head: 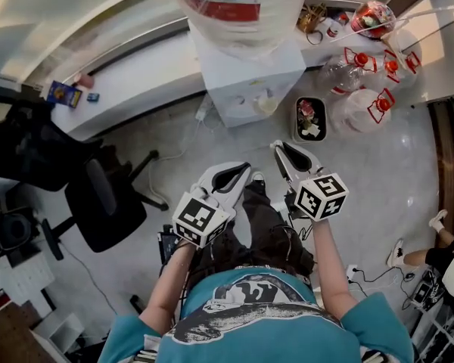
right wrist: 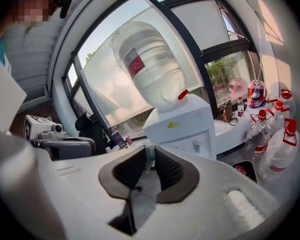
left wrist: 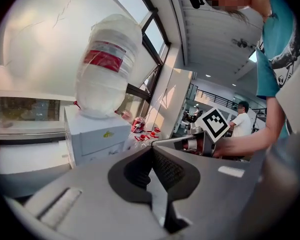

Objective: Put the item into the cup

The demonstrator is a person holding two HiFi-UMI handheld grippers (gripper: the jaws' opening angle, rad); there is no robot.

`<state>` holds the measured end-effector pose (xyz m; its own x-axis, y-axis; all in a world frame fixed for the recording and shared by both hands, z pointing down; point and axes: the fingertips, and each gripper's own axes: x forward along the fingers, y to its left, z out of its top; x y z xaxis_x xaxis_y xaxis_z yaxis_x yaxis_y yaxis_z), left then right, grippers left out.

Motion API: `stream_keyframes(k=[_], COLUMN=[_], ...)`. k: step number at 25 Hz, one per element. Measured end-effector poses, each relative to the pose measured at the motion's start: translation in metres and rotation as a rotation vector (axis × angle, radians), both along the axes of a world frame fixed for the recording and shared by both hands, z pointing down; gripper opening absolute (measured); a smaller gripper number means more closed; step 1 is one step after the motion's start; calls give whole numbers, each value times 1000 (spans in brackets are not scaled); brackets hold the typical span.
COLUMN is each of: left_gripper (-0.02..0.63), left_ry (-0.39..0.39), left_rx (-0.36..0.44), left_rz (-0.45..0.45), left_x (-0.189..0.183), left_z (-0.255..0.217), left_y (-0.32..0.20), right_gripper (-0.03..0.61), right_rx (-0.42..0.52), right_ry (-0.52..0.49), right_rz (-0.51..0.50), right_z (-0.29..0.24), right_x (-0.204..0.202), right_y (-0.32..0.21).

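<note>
My right gripper [right wrist: 149,156] is shut on a thin, pale, see-through item [right wrist: 148,160] that stands upright between its black pads; what the item is I cannot tell. In the head view the right gripper [head: 277,147] is held at waist height, pointing at the white water dispenser [head: 246,82]. My left gripper [left wrist: 152,149] is shut with nothing between its pads, and in the head view the left gripper [head: 247,168] sits just left of the right one. No cup shows in any view.
A big upturned water bottle [right wrist: 147,66] tops the dispenser [right wrist: 182,126]. On the floor to its right lie a black tray of rubbish [head: 311,119] and several clear jugs with red handles [head: 363,104]. A black office chair [head: 102,203] stands to my left, and a white window ledge [head: 136,82] runs behind.
</note>
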<state>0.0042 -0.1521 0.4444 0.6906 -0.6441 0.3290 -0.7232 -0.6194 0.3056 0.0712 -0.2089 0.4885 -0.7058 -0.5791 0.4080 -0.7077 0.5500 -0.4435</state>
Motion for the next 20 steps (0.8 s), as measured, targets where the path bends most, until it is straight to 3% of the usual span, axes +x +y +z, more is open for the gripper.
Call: stream_keyframes(k=[20], left_gripper=[14], left_ry=[12], left_rx=[-80], left_rz=[-161], left_x=[14], left_z=[79], left_y=[-71], right_gripper=[55], right_rx=[-141], right_ry=[127], right_rz=[-37], right_z=[184], right_x=[17], right_y=[-120])
